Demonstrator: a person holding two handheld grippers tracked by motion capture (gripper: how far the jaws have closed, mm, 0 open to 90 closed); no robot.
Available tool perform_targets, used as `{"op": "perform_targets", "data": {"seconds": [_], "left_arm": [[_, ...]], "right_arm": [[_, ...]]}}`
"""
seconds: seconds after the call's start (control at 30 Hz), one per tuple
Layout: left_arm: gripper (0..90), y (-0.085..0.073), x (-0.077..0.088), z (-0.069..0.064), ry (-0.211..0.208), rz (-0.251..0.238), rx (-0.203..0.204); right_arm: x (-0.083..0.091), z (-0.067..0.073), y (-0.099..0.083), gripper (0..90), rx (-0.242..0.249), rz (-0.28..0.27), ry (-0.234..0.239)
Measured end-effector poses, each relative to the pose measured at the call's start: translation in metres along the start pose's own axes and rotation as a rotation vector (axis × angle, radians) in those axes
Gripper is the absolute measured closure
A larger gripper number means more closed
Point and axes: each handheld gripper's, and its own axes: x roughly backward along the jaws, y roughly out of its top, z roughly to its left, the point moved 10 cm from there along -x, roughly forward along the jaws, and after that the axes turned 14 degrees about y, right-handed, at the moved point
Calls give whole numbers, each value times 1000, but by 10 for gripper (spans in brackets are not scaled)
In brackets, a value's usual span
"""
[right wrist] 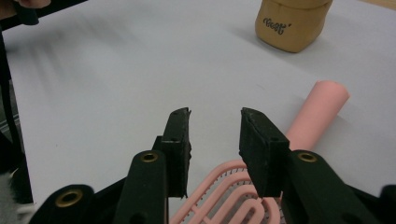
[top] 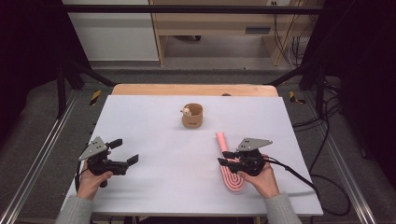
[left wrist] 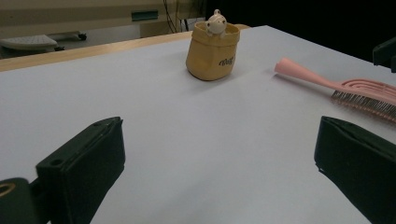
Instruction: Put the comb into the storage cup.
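Right gripper (right wrist: 215, 128) over pink hairbrush (top: 230, 164), jaws narrowed but apart, clamping nothing; handle angles ahead-right for pickup. Left gripper (top: 126, 151) wide apart, idle.

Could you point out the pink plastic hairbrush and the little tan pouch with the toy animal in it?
Pink plastic hairbrush (left wrist: 306, 77), left gripper view, on its handle.
Tan pouch with toy animal (top: 192, 120), high view, on its front wall.
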Motion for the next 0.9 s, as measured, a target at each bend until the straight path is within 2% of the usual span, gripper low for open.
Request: {"op": "perform_targets", "data": {"seconds": [0.37,0.67,0.9], "left_arm": [[18,-1,0,0,0,3,-2],[18,-1,-1,0,1,3,-3],[18,-1,-1,0,3,4,-3]], "right_arm": [[-5,6,-7,780,-14,42,28],[-10,11,-17,893,-20,99,47],[-10,14,-20,900,-19,115,55]]}}
